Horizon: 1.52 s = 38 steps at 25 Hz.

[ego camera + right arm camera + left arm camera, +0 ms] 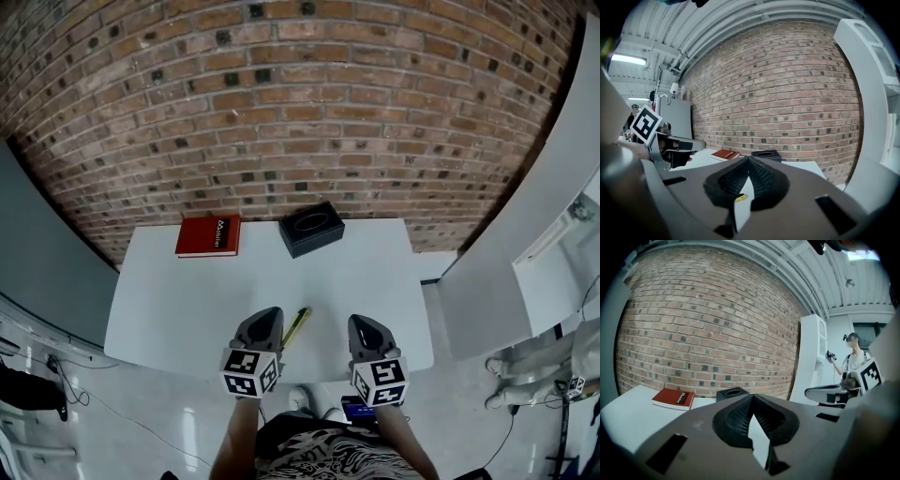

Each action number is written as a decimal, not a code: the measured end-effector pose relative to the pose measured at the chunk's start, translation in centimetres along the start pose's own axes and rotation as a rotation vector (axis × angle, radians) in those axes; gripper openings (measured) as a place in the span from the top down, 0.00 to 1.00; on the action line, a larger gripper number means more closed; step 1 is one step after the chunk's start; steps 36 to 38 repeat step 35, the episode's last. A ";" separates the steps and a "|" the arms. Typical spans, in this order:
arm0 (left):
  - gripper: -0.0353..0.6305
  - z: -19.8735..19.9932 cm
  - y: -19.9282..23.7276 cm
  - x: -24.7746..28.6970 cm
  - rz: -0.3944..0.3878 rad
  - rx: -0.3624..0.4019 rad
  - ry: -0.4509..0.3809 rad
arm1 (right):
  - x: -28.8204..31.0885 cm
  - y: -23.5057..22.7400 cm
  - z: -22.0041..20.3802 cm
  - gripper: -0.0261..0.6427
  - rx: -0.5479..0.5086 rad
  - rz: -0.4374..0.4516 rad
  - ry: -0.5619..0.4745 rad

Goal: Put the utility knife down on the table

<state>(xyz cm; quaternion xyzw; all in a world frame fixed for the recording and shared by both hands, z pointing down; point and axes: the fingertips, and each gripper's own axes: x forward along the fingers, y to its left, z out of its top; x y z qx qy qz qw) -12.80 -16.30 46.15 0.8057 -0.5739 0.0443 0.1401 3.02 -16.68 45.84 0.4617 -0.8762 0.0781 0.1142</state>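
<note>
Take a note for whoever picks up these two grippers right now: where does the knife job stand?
Left gripper: jaws shut, nothing between them, near the table's front edge.
Right gripper: jaws shut, empty, alongside it.
Utility knife: lies on the white table between the two grippers, nearer the left one, held by neither.
Red book and black box: at the far edge, by the brick wall.
Done: the knife is down.
Left: nothing obvious; probably just draw both grippers back.

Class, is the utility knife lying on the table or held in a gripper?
On the table. The utility knife lies flat on it between the left gripper and right gripper, both shut on nothing.
</note>
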 end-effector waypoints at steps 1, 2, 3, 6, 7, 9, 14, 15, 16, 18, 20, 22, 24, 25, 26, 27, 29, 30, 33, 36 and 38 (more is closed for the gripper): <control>0.93 0.0 0.0 -0.1 -0.003 -0.006 -0.001 | 0.0 0.1 0.0 0.96 -0.001 0.001 0.000; 0.92 0.0 0.1 -0.2 -0.003 -0.009 -0.001 | 0.0 0.2 0.1 0.96 -0.003 0.002 0.000; 0.93 0.0 0.2 -0.3 -0.002 -0.009 -0.001 | 0.0 0.3 0.1 0.96 -0.005 0.003 0.000; 0.93 0.0 0.4 -0.4 0.001 -0.012 -0.003 | 0.0 0.5 0.0 0.96 -0.009 0.005 0.003; 0.92 0.0 0.4 -0.5 0.002 -0.014 -0.004 | 0.1 0.6 0.0 0.96 -0.010 0.006 0.003; 0.93 -0.1 0.6 -0.6 0.003 -0.018 -0.005 | 0.2 0.8 -0.1 0.96 -0.014 0.009 0.004; 0.93 -0.2 0.8 -0.6 0.002 -0.017 0.000 | 0.3 1.0 -0.2 0.96 -0.021 0.012 0.010; 0.92 -0.2 0.8 -0.6 0.001 -0.017 0.002 | 0.3 1.0 -0.1 0.96 -0.020 0.011 0.012; 0.93 -0.2 0.9 -0.6 0.000 -0.017 0.004 | 0.3 0.9 -0.1 0.96 -0.020 0.009 0.013; 0.92 -0.3 0.9 -0.6 0.000 -0.020 0.008 | 0.3 1.0 -0.2 0.96 -0.018 0.009 0.016; 0.93 -0.4 1.0 -0.5 -0.001 -0.023 0.010 | 0.4 1.0 -0.3 0.96 -0.015 0.012 0.018; 0.93 -0.5 1.0 -0.5 -0.002 -0.026 0.010 | 0.4 1.0 -0.3 0.96 -0.014 0.014 0.019; 0.92 -0.4 1.0 -0.4 -0.004 -0.029 0.011 | 0.4 1.0 -0.3 0.96 -0.014 0.014 0.020; 0.92 -0.4 1.0 -0.3 -0.006 -0.030 0.011 | 0.5 1.0 -0.3 0.96 -0.014 0.014 0.020; 0.92 -0.5 1.0 -0.2 -0.007 -0.031 0.012 | 0.5 1.0 -0.3 0.96 -0.014 0.014 0.021; 0.92 -0.5 1.1 -0.1 -0.008 -0.032 0.012 | 0.6 0.9 -0.3 0.96 -0.015 0.014 0.021; 0.93 -0.5 1.2 0.1 -0.011 -0.035 0.011 | 0.8 0.9 -0.3 0.96 -0.015 0.014 0.021; 0.92 -0.5 1.2 0.1 -0.013 -0.038 0.011 | 0.9 0.8 -0.3 0.96 -0.016 0.014 0.022; 0.93 -0.5 1.3 0.4 -0.017 -0.047 0.011 | 1.1 0.8 -0.4 0.96 -0.015 0.015 0.028; 0.92 -0.5 1.4 0.5 -0.019 -0.052 0.013 | 1.2 0.8 -0.4 0.96 -0.014 0.016 0.030; 0.92 -0.5 1.4 0.5 -0.019 -0.052 0.013 | 1.2 0.8 -0.4 0.96 -0.014 0.016 0.030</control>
